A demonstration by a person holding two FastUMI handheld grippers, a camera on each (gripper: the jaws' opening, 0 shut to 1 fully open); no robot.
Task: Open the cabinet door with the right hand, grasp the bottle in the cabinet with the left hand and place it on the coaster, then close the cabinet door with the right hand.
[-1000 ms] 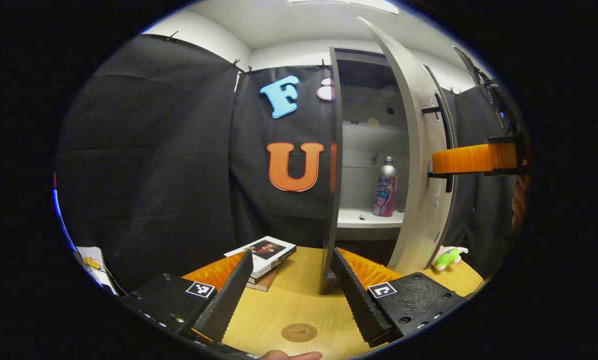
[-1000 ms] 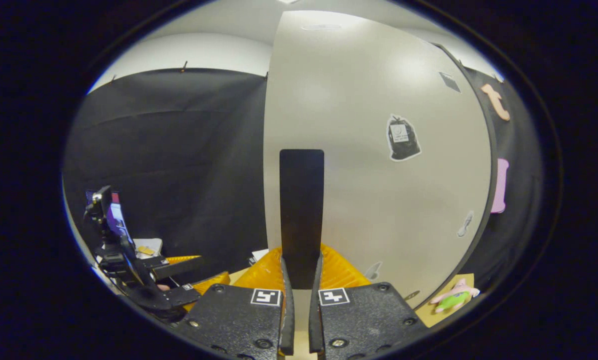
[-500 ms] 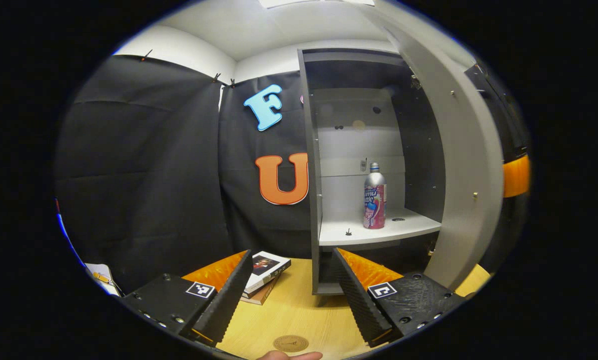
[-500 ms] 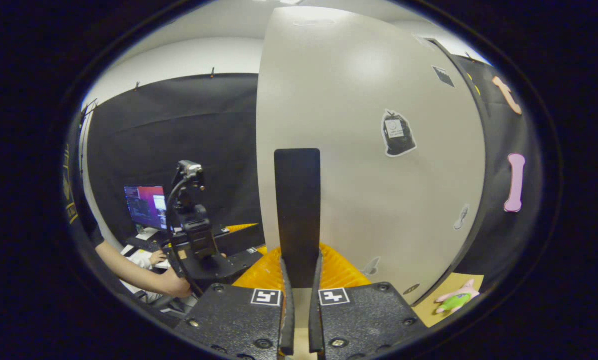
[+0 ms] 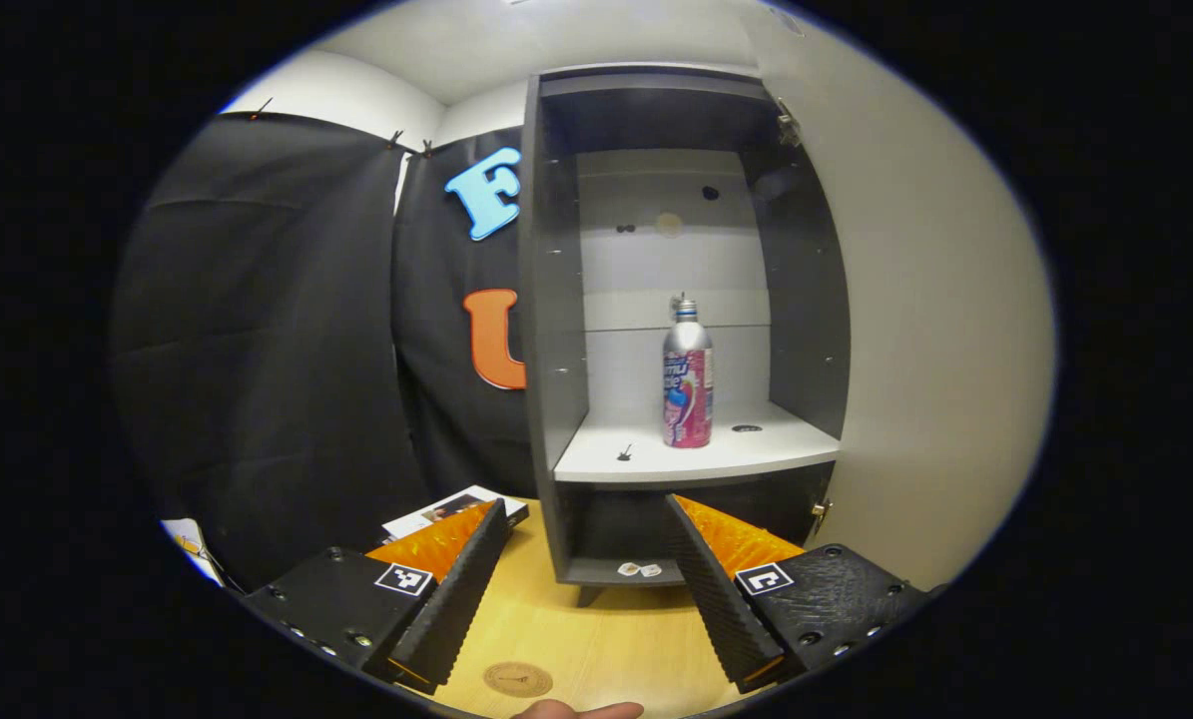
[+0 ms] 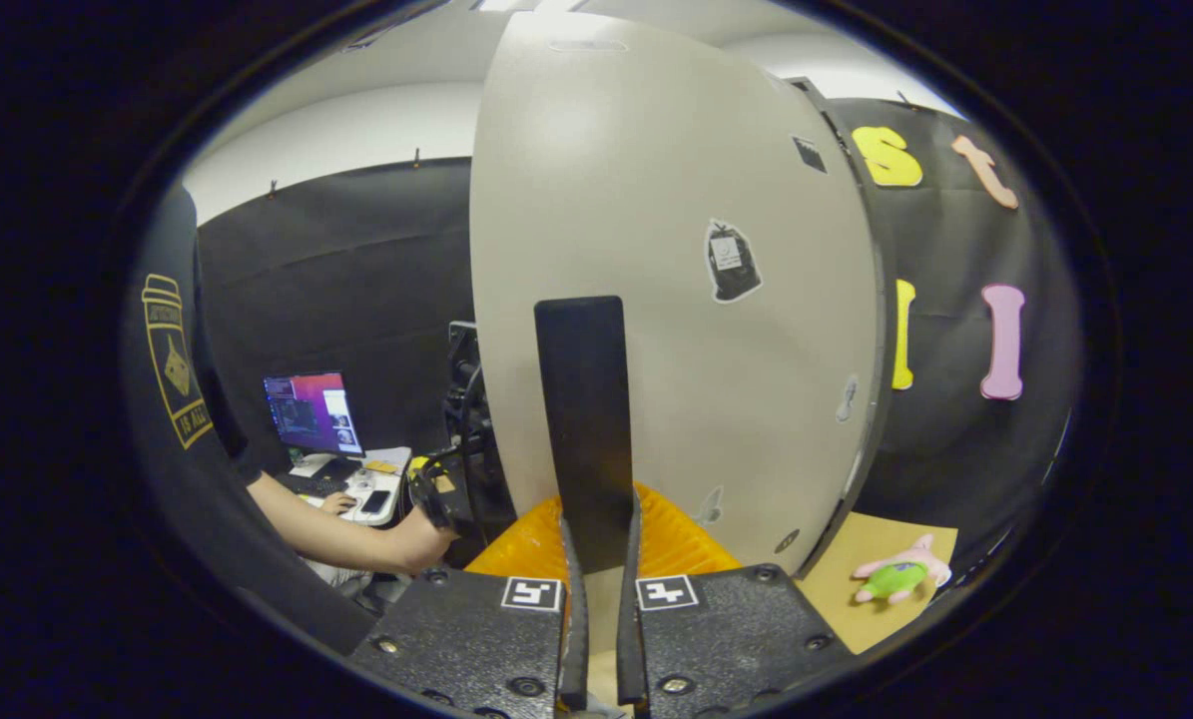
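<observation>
The cabinet door (image 6: 676,300) is standing wide open, and the right gripper (image 6: 596,559) is clamping both fingers on its dark upright handle (image 6: 584,419). In the left gripper view the left gripper (image 5: 581,569) is hovering above the wooden tabletop (image 5: 606,639) with its fingers spread apart, holding nothing, facing the open cabinet (image 5: 546,300). The bottle (image 5: 688,374) is standing upright on the cabinet's shelf (image 5: 696,461), toward the shelf's right rear. The coaster (image 5: 518,680) is lying at the tabletop's near edge, well apart from the bottle

cabinet door (image 5: 935,330) now wider open
</observation>
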